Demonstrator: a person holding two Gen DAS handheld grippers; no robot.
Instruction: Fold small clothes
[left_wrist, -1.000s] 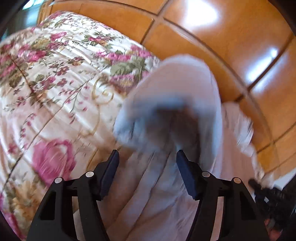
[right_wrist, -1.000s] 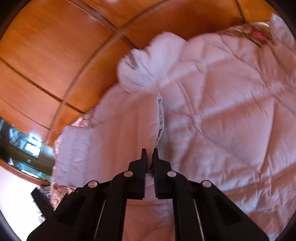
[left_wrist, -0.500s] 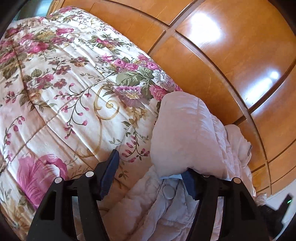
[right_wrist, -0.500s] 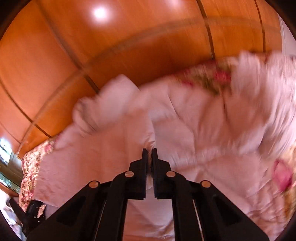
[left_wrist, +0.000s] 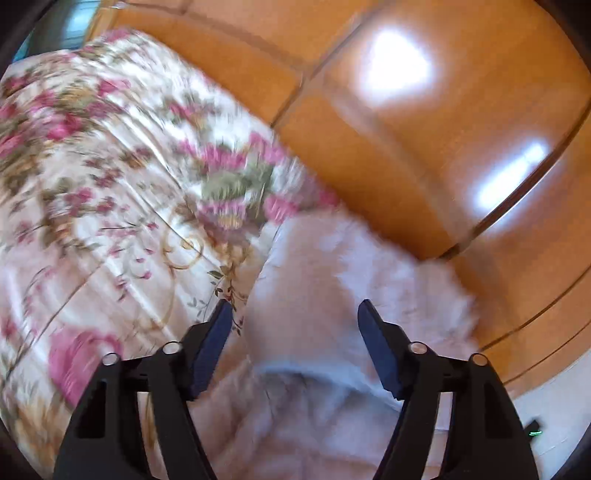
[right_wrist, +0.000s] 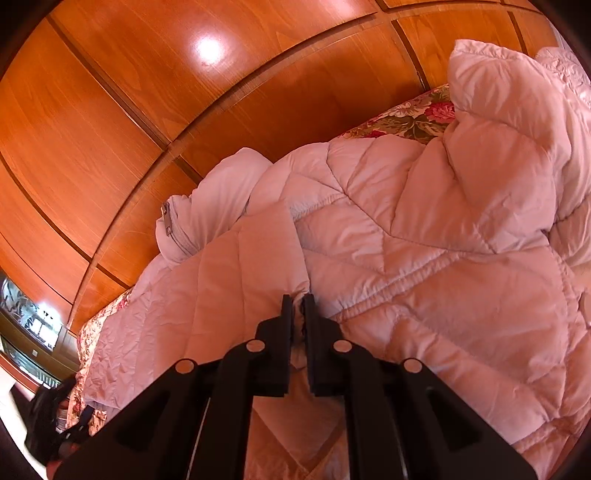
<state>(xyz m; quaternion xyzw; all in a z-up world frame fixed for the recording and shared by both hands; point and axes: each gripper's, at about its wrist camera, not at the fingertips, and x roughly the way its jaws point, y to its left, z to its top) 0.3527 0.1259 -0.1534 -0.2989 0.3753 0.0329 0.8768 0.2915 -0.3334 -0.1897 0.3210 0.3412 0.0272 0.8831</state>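
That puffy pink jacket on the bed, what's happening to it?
A person is folding the puffy pink jacket on a flowery bedspread, with tongs in each hand. The right tongs are shut on a flap of the jacket lying over its middle. The left tongs are closing, with a puffy part of the jacket between the fingers, though the blurred view does not show them pressing it yet. A zipper shows near the wooden headboard. The jacket is only partly folded.

Quilted jacket (right_wrist: 424, 236): pale pink puffy cloth, matt, stitched diamond seams, crinkled; metal zipper (right_wrist: 167, 221). Floral bedspread (left_wrist: 110, 192): smooth cloth, slight sheen. Wood panelling (right_wrist: 147, 92): orange, glossy, glare spots. Gripper fingers (right_wrist: 284, 332): matt black plastic, metal pins.
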